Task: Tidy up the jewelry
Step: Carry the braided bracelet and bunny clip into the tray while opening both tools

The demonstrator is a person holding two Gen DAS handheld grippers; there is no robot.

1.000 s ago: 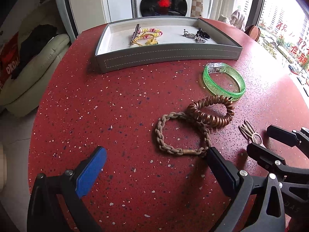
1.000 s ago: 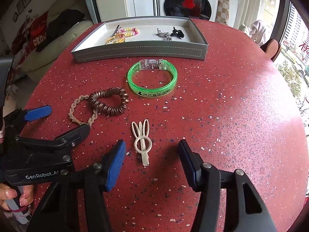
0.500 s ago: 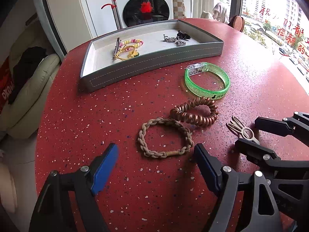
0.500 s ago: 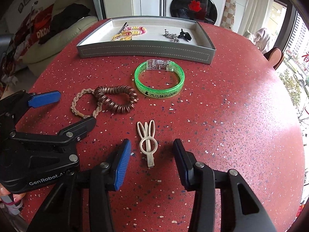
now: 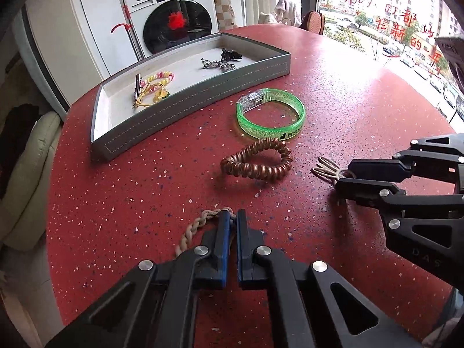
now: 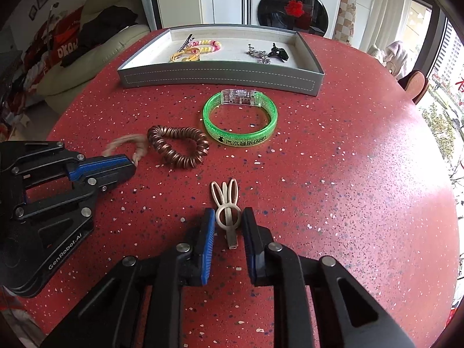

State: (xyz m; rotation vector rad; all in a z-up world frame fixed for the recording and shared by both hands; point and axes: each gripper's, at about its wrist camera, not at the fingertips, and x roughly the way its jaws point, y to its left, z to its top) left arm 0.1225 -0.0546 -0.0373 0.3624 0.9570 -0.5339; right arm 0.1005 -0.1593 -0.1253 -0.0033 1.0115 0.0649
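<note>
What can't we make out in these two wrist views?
- Braided bracelet: left wrist view, mostly hidden by the left gripper; motion-blurred in the right wrist view.
- Bunny hair clip: left wrist view, partly covered by the right gripper; contact unclear.
- Silver and black pieces in the tray: too small to identify.

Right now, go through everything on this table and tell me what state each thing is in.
Left tool: shut on the braided bracelet.
Right tool: open around the rabbit hair clip.
Copper coil bracelet: loose on the table.
Green bangle: flat on the table.
Grey tray: already holds jewelry.
</note>
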